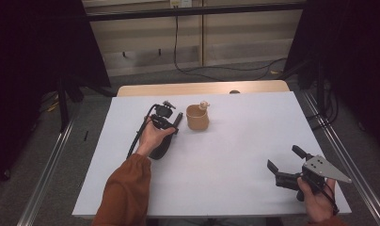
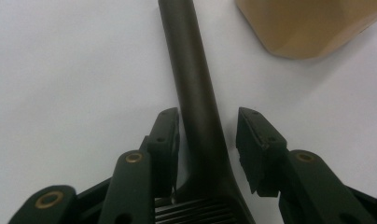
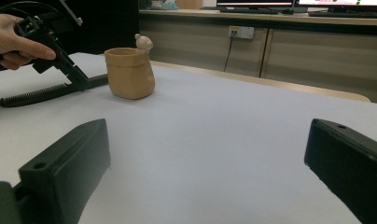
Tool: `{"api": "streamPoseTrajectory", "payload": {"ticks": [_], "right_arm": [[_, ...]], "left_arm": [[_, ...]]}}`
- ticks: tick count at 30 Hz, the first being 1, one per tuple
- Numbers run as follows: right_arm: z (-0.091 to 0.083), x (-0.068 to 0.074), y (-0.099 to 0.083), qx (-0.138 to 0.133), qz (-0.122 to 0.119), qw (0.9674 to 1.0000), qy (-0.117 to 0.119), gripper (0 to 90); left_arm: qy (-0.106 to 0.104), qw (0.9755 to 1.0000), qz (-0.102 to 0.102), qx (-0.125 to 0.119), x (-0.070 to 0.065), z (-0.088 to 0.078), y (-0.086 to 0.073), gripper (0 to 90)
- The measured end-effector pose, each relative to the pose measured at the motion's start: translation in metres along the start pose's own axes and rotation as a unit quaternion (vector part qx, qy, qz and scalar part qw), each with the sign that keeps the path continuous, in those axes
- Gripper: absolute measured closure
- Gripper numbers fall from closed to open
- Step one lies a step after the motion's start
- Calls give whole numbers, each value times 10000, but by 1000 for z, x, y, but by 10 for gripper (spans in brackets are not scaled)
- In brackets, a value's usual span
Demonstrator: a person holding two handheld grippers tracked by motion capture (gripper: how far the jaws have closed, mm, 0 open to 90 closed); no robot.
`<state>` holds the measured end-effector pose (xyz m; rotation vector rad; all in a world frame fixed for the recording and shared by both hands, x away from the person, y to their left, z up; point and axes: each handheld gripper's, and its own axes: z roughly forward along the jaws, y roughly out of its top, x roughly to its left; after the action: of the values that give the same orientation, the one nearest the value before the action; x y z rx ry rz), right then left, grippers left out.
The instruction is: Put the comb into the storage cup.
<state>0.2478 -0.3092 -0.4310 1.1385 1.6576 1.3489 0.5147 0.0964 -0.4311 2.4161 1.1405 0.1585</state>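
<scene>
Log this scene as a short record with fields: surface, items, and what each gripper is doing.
surface: white table
item in work: dark comb lying flat, handle toward the cup
other item: tan cup with a small figure on its rim, just beyond the comb's handle tip, apart from it
left gripper: lowered over the comb, jaws either side of the handle; one pad at the handle, the other with a gap, so no grip yet
right gripper: held low near the table's near right corner, jaws wide open, nothing between them
</scene>
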Motion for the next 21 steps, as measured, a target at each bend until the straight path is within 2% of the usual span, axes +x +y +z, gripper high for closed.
{"api": "streamPoseTrajectory", "payload": {"ticks": [4, 7, 21], "right_arm": [[0, 0, 0, 0, 2, 10000, -1, 0], [0, 0, 0, 0, 0, 10000, 1, 0], [0, 1, 0, -7, -33, 10000, 34, 0]], "left_arm": [[100, 9999, 45, 14, -2, 1, 0, 627], [169, 9999, -4, 23, -3, 1, 0, 641], [255, 9996, -148, 5, -5, 2, 0, 681]]}}
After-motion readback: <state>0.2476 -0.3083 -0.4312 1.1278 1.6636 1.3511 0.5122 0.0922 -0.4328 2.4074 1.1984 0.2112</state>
